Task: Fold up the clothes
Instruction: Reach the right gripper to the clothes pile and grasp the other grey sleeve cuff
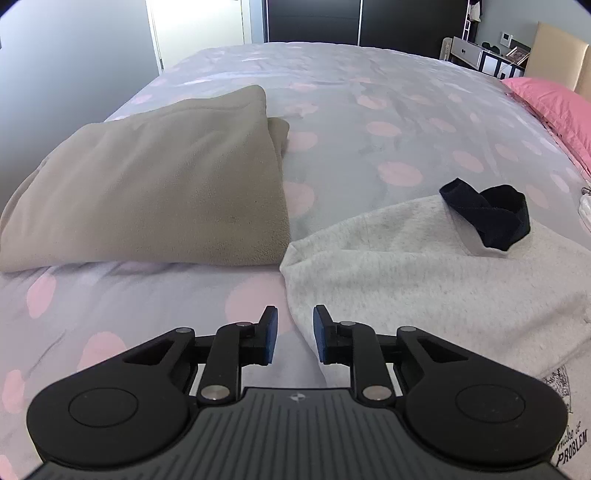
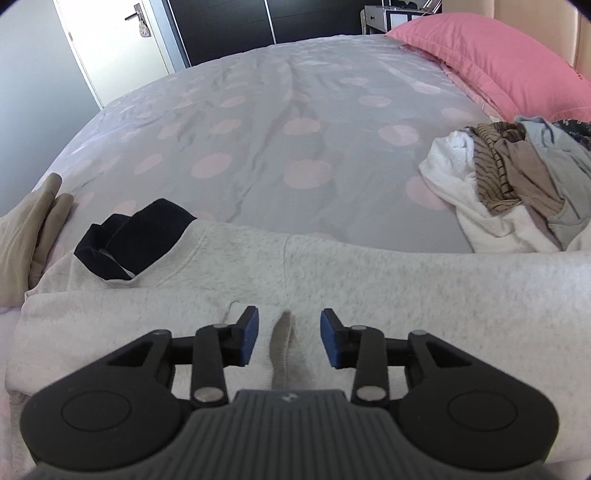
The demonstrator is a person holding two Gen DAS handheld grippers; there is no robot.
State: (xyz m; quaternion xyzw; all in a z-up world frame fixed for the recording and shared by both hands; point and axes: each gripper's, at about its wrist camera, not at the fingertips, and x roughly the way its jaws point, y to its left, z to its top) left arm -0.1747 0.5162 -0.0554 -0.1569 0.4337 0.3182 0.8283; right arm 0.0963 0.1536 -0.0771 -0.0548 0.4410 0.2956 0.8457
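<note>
A light grey sweatshirt lies spread on the bed, with a black collar band at its neck. My left gripper is open over the sweatshirt's left edge, nothing between its fingers. In the right wrist view the sweatshirt stretches across the front, black collar at left. My right gripper is open, straddling a raised ribbed cuff of the sweatshirt. A folded beige fleece rests to the left.
The bed has a grey cover with pink dots. A pile of unfolded clothes lies at the right, below a pink pillow. Black wardrobe doors and a white door stand behind.
</note>
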